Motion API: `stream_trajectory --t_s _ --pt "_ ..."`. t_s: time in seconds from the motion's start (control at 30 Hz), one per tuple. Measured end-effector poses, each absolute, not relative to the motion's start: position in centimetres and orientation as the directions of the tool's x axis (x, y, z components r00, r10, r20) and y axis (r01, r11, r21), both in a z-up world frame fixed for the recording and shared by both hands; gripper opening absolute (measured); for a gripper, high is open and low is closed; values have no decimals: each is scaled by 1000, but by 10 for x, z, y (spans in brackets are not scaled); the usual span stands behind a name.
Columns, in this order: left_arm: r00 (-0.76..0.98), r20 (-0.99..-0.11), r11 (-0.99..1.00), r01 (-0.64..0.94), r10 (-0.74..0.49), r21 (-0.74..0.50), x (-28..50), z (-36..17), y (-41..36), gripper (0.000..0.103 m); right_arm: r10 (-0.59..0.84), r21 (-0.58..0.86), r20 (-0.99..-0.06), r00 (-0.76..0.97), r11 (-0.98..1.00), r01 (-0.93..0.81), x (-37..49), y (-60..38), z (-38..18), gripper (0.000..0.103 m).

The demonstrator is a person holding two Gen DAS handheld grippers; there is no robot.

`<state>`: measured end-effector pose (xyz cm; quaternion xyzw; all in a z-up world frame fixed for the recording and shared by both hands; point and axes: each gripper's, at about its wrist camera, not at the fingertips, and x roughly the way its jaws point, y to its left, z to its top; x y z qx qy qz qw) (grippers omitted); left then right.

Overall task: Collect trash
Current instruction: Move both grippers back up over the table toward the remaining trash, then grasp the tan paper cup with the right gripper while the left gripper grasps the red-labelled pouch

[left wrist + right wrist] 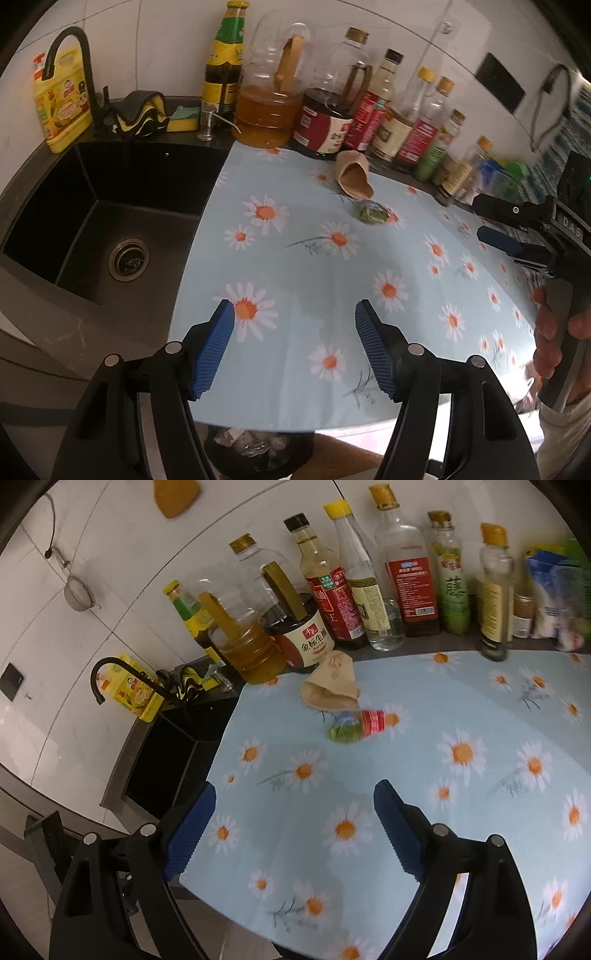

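Below counter edge: bin [255, 448] holds crumpled trash. On daisy cloth [303, 266], paper cup [354, 177] lies tipped (empty), touching small bottle [373, 213]. Left gripper [294, 317] and right gripper [295, 794] both spread, holding nothing.

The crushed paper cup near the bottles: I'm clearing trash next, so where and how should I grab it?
Probably the flattened open rim of the paper cup, which faces the front edge. It lies on its side on the daisy cloth, so come from the front, jaws above and below the squashed mouth. The right gripper is open, empty.

Dim warm light, fisheye bend, edges maybe motion-blurred
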<state>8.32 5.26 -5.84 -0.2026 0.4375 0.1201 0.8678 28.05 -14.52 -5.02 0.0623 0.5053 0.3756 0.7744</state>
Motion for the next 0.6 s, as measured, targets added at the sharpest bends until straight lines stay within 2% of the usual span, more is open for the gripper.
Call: stream_trajectory --t_s 0.07,0.6 --pt "580 -813 877 -417 53 -240 93 -59 51 66 654 486 -733 185 695 -530 301 -140 -56 94" --pt "510 -846 806 -560 155 -190 130 -57 51 66 679 520 -728 93 635 -571 420 -79 -98 96"
